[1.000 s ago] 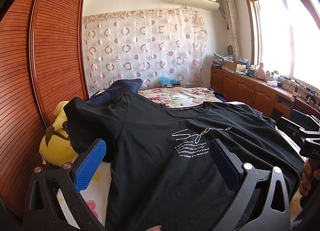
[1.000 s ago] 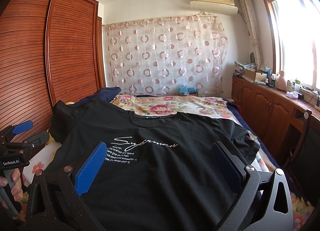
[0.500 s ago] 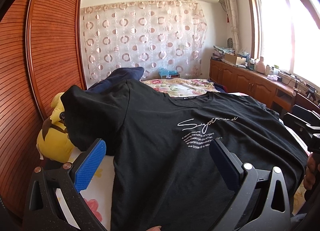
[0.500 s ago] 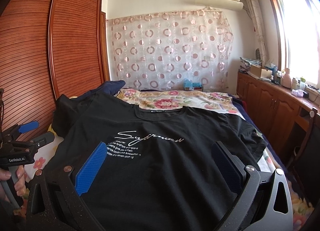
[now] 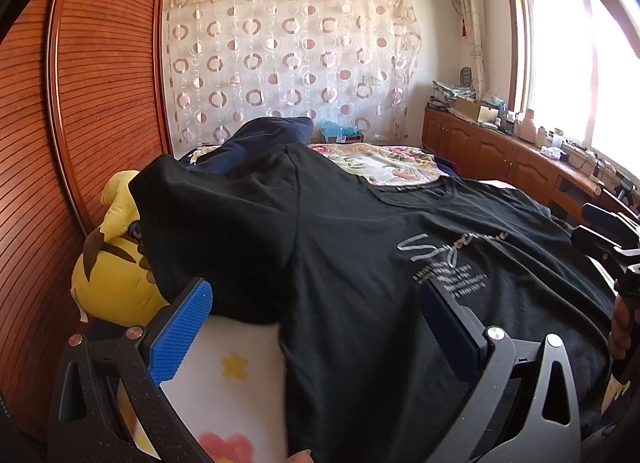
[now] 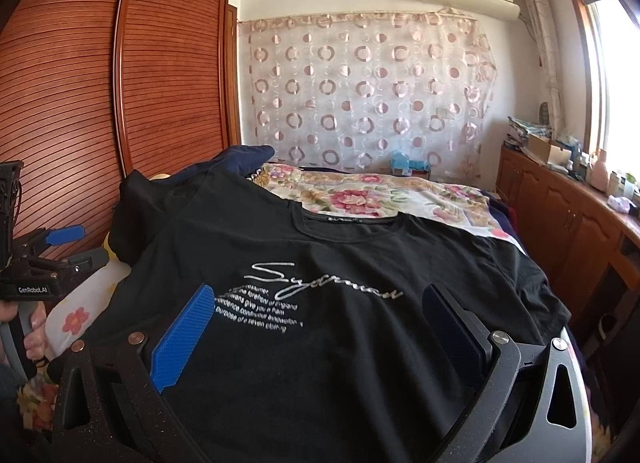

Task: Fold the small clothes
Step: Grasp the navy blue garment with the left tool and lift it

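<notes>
Nearest to me, at the foot of the shirt (image 6: pixel 320 323), I am holding both grippers just above the cloth. I am keeping the left gripper (image 5: pixel 316 323) spread wide, one blue pad (image 5: pixel 180 335) over the white flowered sheet (image 5: pixel 236 395) beside the shirt's left side and the other pad over the black fabric; nothing is lying between them in a grip. I am keeping the right gripper (image 6: pixel 316 327) spread just as wide over the lower front of the shirt, gripping nothing, and its pads seem to be hovering rather than pressing, though I cannot tell for sure.

I am seeing the left gripper from the right wrist view too, at the shirt's left edge, with a hand (image 6: pixel 28 331) wrapped round its handle.

Beyond the pads, the shirt is lying face up and spread across the bed, its white script and small lines of text showing on the chest. Its left sleeve (image 5: pixel 208 223) is draping over a yellow plush (image 5: pixel 116 279) that is sitting against the wardrobe (image 5: pixel 80 123). Its right sleeve is lying flat toward the bed's right edge.

Past the collar, a floral quilt (image 6: pixel 360 199) is covering the far part of the bed, and a navy pillow (image 5: pixel 264 135) is resting behind the left shoulder of the shirt. Behind those, a curtain (image 6: pixel 360 83) with rings is hanging on the far wall, and cabinets (image 6: pixel 560 215) are running under the window to the right of the shirt.
</notes>
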Demonstrator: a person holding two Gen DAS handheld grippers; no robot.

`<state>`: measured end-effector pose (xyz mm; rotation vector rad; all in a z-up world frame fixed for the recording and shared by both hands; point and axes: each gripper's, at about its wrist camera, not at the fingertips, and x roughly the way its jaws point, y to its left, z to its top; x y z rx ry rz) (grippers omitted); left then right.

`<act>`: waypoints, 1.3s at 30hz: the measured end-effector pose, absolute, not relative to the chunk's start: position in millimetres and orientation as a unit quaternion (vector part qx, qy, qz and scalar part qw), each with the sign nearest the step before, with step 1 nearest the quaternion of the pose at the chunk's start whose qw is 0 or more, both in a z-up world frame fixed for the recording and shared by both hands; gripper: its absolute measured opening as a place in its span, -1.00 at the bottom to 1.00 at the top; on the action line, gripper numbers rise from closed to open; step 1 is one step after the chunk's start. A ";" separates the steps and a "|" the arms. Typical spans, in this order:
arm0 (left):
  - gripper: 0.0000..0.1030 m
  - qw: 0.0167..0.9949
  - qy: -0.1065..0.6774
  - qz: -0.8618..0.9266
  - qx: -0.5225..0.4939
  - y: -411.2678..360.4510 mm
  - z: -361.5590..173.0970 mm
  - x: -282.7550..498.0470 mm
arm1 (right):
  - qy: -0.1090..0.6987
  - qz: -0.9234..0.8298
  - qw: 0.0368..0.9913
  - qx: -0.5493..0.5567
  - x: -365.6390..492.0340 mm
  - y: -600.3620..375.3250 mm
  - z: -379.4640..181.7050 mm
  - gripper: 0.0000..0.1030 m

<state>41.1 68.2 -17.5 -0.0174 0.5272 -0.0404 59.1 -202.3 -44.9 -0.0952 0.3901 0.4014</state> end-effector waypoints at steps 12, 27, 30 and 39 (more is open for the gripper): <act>0.92 0.962 0.270 -0.018 -0.042 117.9 -11.1 77.1 | 0.207 0.232 0.949 -0.061 108.9 -194.5 -38.8 1.00; 0.34 0.949 0.294 0.035 -0.108 206.9 -0.4 131.3 | 0.272 0.266 0.922 -0.072 189.0 -188.3 -31.6 1.00; 0.34 0.946 0.296 0.045 -0.122 222.4 0.8 140.3 | 0.281 0.266 0.919 -0.071 204.0 -186.0 -27.1 1.00; 0.34 0.933 0.320 0.019 -0.166 247.9 -12.7 175.3 | 0.297 0.257 0.917 -0.067 236.0 -169.8 -26.9 1.00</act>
